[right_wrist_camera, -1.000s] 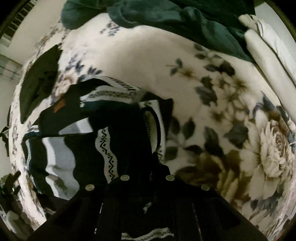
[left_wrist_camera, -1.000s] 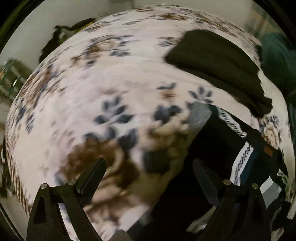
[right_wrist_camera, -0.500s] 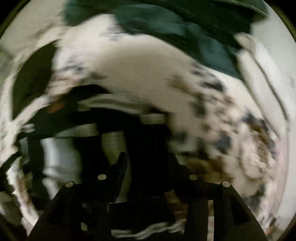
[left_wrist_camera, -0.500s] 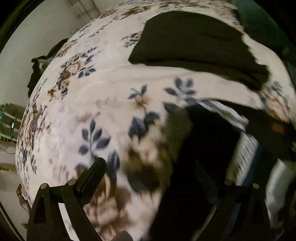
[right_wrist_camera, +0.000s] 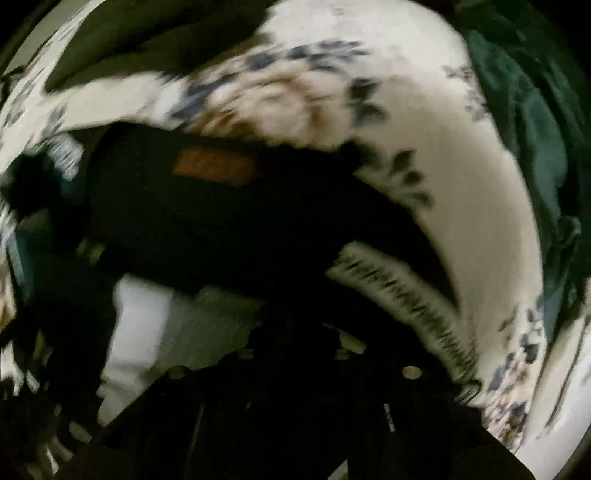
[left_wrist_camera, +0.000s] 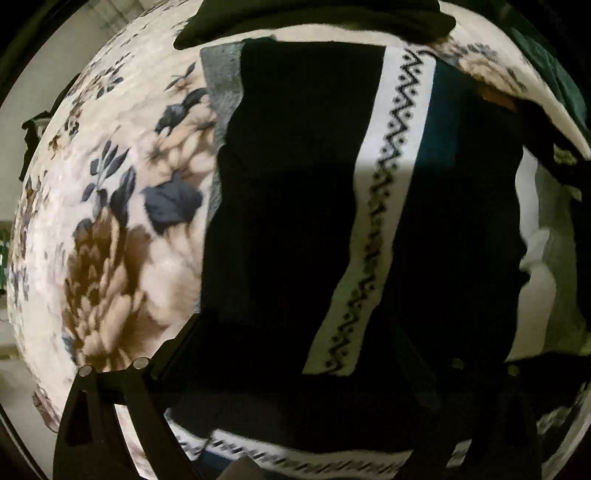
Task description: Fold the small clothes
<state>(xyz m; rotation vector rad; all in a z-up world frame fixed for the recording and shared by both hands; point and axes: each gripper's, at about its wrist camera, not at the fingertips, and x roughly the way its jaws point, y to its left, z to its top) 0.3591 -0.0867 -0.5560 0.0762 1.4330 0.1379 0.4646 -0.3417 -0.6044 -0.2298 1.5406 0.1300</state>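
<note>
The left tool (left_wrist_camera: 295, 354) points down at the bed with its two fingers (left_wrist_camera: 173, 354) spread wide apart, one at each lower corner of its view, and nothing sits pinched between them. Directly under it lies the dark sweater (left_wrist_camera: 295, 206), spread flat on the floral blanket (left_wrist_camera: 122, 229); a white band with a black zigzag pattern (left_wrist_camera: 384, 206) runs slantwise up the garment, and a grey strip (left_wrist_camera: 221, 81) shows along its upper left edge. A second patterned band crosses the bottom of that view, just in front of the tool. Beyond the sweater's far edge rests another dark garment (left_wrist_camera: 314, 14), touching or slightly overlapping it. The right tool (right_wrist_camera: 295, 376) also points down, and its picture is badly blurred. Its jaws have just snapped from partly apart to pressed together, low over the dark knit; whether any fold of cloth is caught between them cannot be told. Ahead of it the sweater (right_wrist_camera: 221, 221) shows an orange-brown patch (right_wrist_camera: 214, 166) and a patterned white edge (right_wrist_camera: 406, 299). A dark green blanket (right_wrist_camera: 524, 147) lies bunched at the right rim.
</note>
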